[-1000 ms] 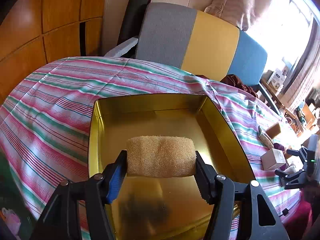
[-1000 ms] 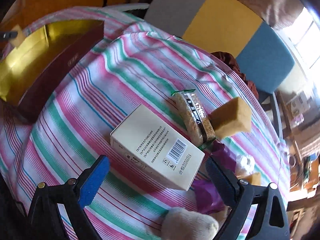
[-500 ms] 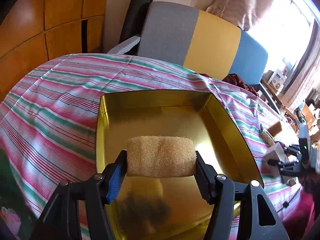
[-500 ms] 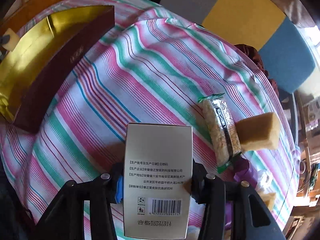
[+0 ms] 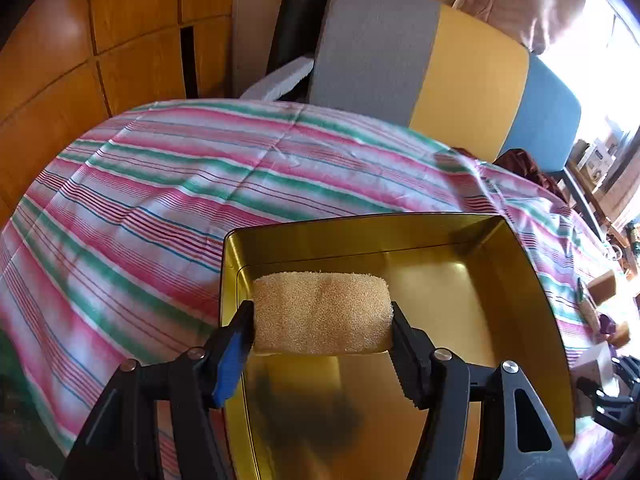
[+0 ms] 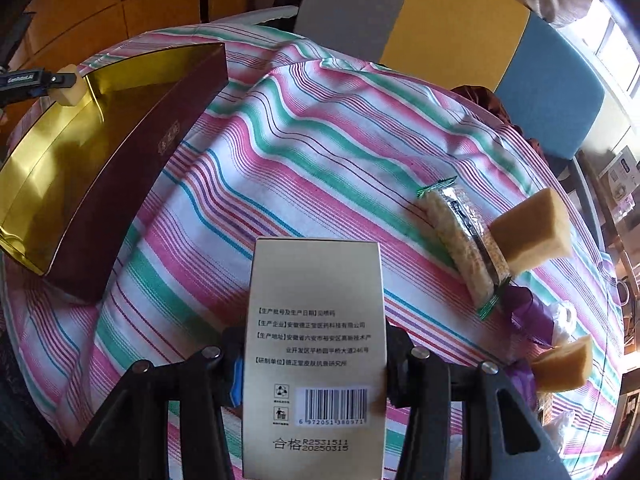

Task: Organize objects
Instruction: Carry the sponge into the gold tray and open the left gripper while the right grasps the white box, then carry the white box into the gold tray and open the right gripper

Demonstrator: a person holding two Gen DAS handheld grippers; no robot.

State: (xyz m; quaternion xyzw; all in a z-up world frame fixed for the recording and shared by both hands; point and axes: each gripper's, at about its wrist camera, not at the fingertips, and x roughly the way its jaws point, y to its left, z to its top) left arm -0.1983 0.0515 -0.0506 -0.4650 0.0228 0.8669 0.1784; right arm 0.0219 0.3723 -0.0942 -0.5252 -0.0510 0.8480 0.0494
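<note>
My left gripper (image 5: 322,316) is shut on a tan sponge roll (image 5: 320,312) and holds it over the near left corner of the gold-lined tin box (image 5: 520,280). My right gripper (image 6: 314,364) is shut on a white carton with a barcode (image 6: 316,340), lifted above the striped cloth. In the right wrist view the box (image 6: 132,160) lies at the left, dark red outside, with the left gripper and its sponge (image 6: 70,90) at its far edge.
A wrapped cereal bar (image 6: 460,240), a yellow sponge block (image 6: 532,232), a purple wrapper (image 6: 528,316) and another sponge piece (image 6: 564,364) lie to the right on the striped tablecloth (image 6: 320,140). A grey, yellow and blue sofa back (image 5: 440,68) stands behind the table.
My right gripper closed on the white carton and lifted it off the cloth. My left gripper carried the sponge roll left and back toward the box's near left corner.
</note>
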